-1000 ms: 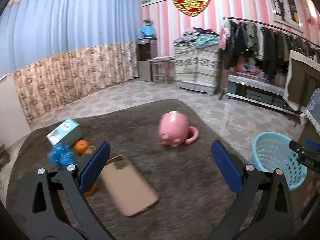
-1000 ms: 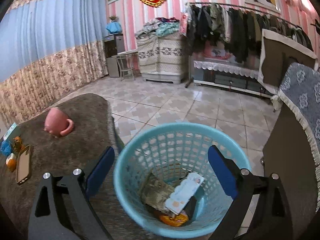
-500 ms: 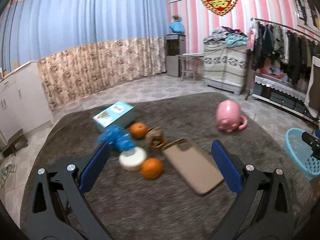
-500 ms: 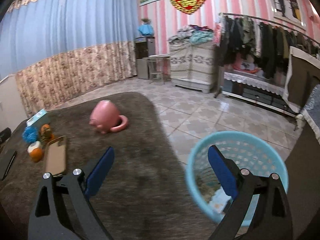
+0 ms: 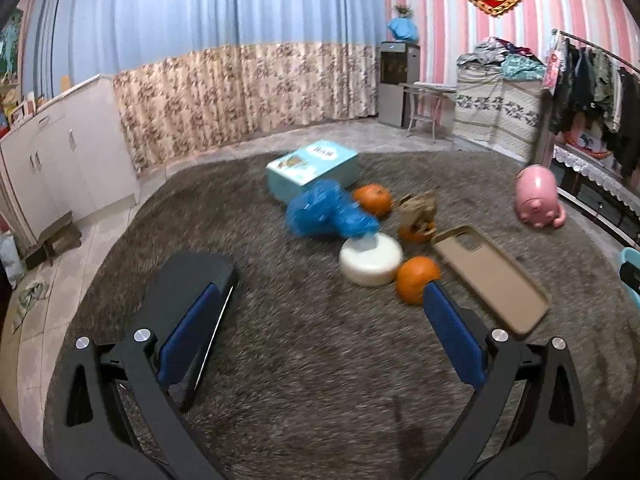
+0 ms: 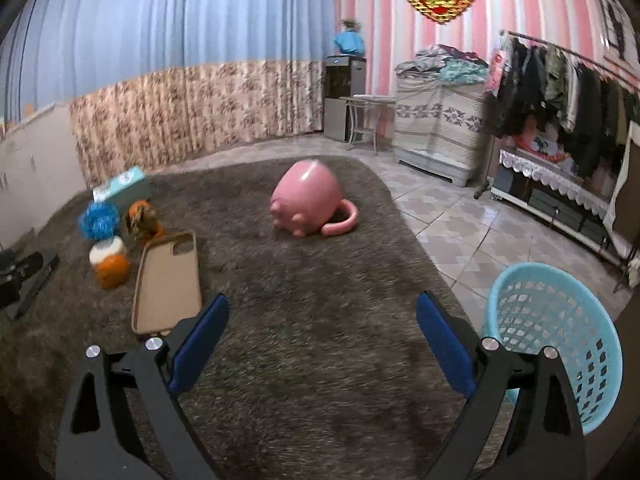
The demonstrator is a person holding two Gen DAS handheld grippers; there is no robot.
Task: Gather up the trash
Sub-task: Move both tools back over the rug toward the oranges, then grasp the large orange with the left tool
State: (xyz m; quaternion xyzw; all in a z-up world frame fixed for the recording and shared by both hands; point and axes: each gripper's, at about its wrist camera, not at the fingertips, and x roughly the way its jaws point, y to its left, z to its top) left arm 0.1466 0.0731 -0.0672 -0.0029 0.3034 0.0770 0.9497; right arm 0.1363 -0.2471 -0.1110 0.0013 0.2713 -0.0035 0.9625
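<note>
On the brown shaggy table cover (image 5: 320,340) lie a crumpled blue plastic bag (image 5: 326,212), a brown crumpled wrapper (image 5: 418,208) on an orange peel, two oranges (image 5: 416,284) (image 5: 373,199) and a white round tub (image 5: 371,259). My left gripper (image 5: 316,332) is open and empty, hovering short of this cluster. My right gripper (image 6: 322,340) is open and empty above the cover; the cluster shows at its far left, with the blue bag (image 6: 98,220). The light blue trash basket (image 6: 560,344) stands at the lower right of the right wrist view.
A tan phone case (image 5: 490,280) lies right of the cluster, a pink pig-shaped mug (image 5: 536,196) further right, a teal box (image 5: 312,170) behind, a black flat device (image 5: 188,292) at the left. Tiled floor, clothes rack (image 6: 560,92) and cabinets surround the table.
Both views have swung left. The left gripper has turned from the pink mug to face the trash cluster. The right gripper has left the basket, which moved to the frame's lower right.
</note>
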